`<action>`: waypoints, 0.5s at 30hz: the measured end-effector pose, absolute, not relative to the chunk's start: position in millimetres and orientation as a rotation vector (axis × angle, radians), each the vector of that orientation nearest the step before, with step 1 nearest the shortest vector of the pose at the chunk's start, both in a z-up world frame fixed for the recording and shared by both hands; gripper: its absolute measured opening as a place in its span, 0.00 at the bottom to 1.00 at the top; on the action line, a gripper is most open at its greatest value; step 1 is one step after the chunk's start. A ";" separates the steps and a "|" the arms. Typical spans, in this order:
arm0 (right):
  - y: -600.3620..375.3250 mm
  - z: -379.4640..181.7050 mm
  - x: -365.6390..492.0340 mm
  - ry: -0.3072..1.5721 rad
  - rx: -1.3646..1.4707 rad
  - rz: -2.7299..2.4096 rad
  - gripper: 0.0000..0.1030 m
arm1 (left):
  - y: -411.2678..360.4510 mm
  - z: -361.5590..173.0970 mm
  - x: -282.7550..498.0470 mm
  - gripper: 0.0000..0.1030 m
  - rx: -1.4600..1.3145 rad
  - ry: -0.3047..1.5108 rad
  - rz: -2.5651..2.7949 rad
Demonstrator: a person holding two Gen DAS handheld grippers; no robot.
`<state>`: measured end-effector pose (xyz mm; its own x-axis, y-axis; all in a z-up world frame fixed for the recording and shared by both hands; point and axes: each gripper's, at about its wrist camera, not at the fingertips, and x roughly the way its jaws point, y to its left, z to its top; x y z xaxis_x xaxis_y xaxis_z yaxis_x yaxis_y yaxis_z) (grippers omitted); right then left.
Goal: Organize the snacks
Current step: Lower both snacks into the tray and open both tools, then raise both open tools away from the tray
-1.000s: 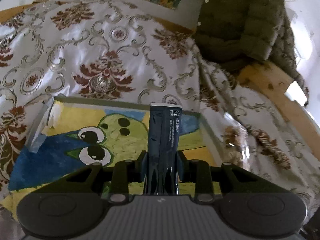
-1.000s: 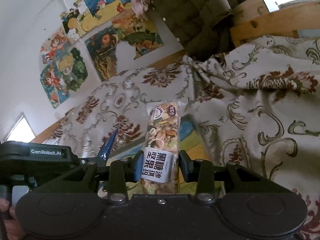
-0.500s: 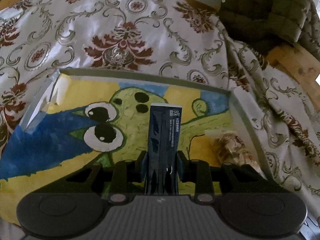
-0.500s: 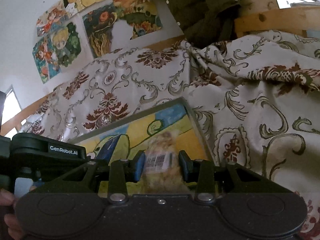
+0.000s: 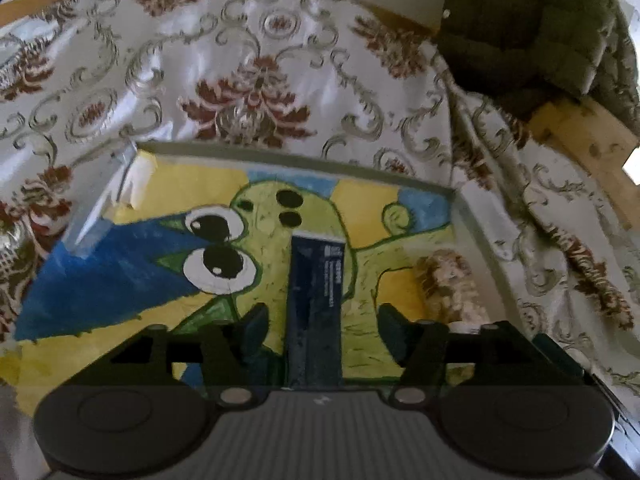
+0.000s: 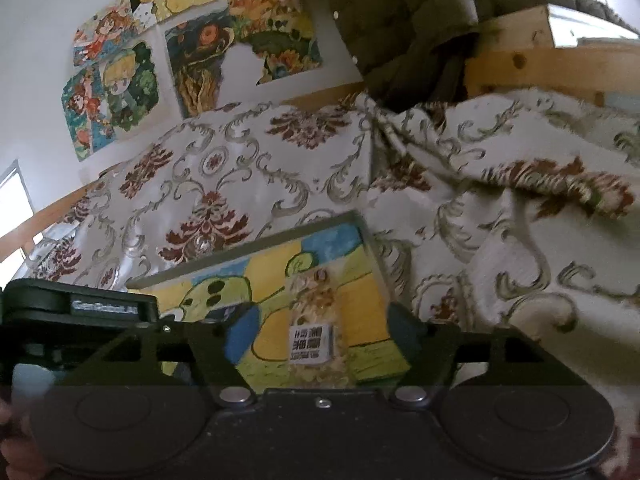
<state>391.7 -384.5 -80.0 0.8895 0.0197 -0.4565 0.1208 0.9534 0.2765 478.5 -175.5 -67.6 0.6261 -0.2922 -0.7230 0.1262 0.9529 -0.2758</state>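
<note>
A shallow tray with a painted green cartoon figure on its floor [image 5: 168, 192] lies on a patterned cloth; it also shows in the right wrist view [image 6: 272, 264]. My left gripper [image 5: 320, 320] is open just above the tray, and a dark blue snack bar [image 5: 316, 304] lies between its spread fingers, free of both pads. My right gripper [image 6: 320, 328] is open too, with a nut snack bar [image 6: 316, 320] lying on the tray floor between its fingers. That nut bar also shows at the tray's right side in the left wrist view [image 5: 448, 284].
A cream cloth with brown floral pattern [image 5: 248, 92] covers the surface around the tray. A dark green quilted jacket [image 5: 536, 20] hangs over a wooden frame [image 6: 540, 64] at the back right. Cartoon posters [image 6: 120, 80] hang on the wall. The left gripper's body [image 6: 76, 312] sits at left.
Both grippers went down to the tray and opened. The blue bar and the nut bar left the pads and now lie in the tray.
</note>
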 end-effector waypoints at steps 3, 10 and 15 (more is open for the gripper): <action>-384.6 -64.9 381.7 0.447 0.299 -0.059 0.85 | -170.3 -49.5 463.6 0.81 -0.217 0.807 -0.244; -379.6 -15.4 343.5 0.359 0.251 -0.086 0.99 | -145.3 0.5 416.1 0.96 -0.229 0.646 -0.233; -368.2 16.3 306.1 0.298 0.222 -0.083 0.99 | -118.5 30.5 369.7 1.00 -0.237 0.534 -0.205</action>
